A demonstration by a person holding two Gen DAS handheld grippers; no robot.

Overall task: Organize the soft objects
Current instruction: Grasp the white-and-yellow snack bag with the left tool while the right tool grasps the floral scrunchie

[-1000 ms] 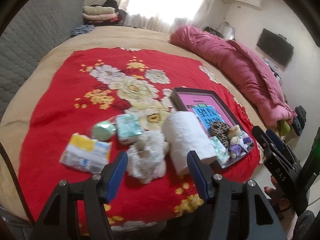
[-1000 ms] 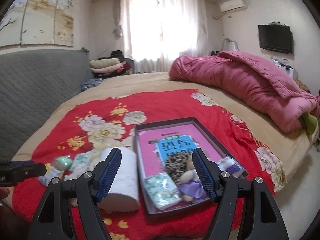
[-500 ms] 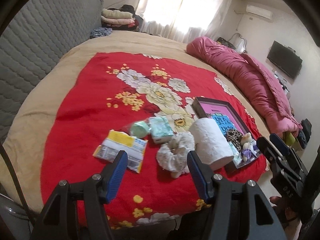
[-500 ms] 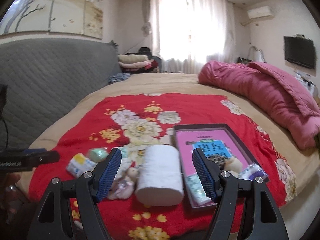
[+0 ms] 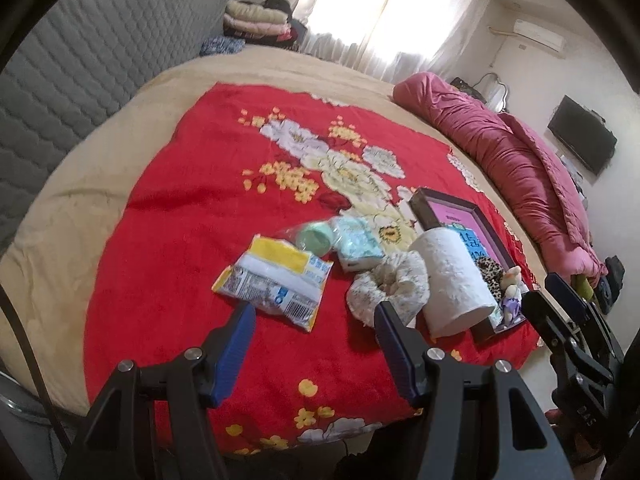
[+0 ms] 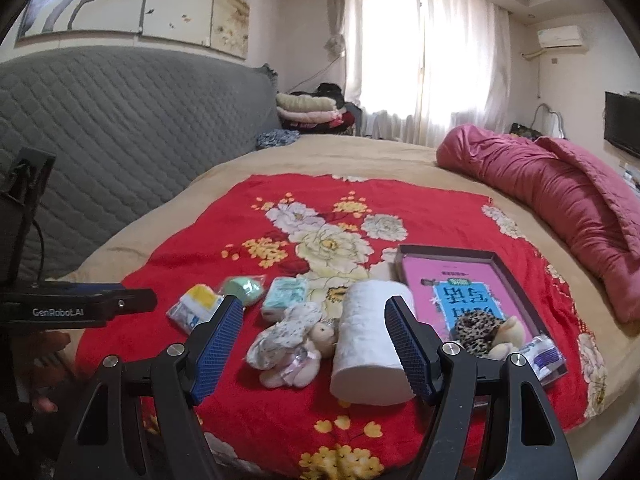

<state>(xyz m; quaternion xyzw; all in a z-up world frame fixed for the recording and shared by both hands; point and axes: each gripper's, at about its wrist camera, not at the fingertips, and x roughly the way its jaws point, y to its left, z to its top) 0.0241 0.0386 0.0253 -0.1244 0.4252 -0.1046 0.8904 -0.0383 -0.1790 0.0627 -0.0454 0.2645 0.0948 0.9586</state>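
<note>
On the red flowered blanket [image 5: 180, 200] lie a yellow-and-white packet [image 5: 276, 282], a green sponge in a clear bag [image 5: 316, 238], a mint tissue pack [image 5: 358, 244], a pale plush toy [image 5: 390, 286] and a white paper roll [image 5: 454, 280]. A dark tray [image 5: 424, 204] with a pink liner holds a leopard plush [image 6: 478, 326] and a small purple-and-white pack [image 6: 542, 354]. My left gripper [image 5: 312, 324] is open and empty, above the blanket's near part. My right gripper [image 6: 314, 330] is open and empty, short of the plush toy [image 6: 294, 342] and roll [image 6: 374, 338].
A rolled pink quilt [image 6: 560, 208] lies along the bed's right side. A grey quilted headboard [image 6: 120, 152] stands at the left. Folded clothes [image 6: 308, 114] are stacked at the far end by the curtained window. A TV [image 5: 582, 140] hangs on the right wall.
Both grippers have pulled back and swung left, so more of the blanket and the headboard shows. Nothing on the bed has moved. Both stay open.
</note>
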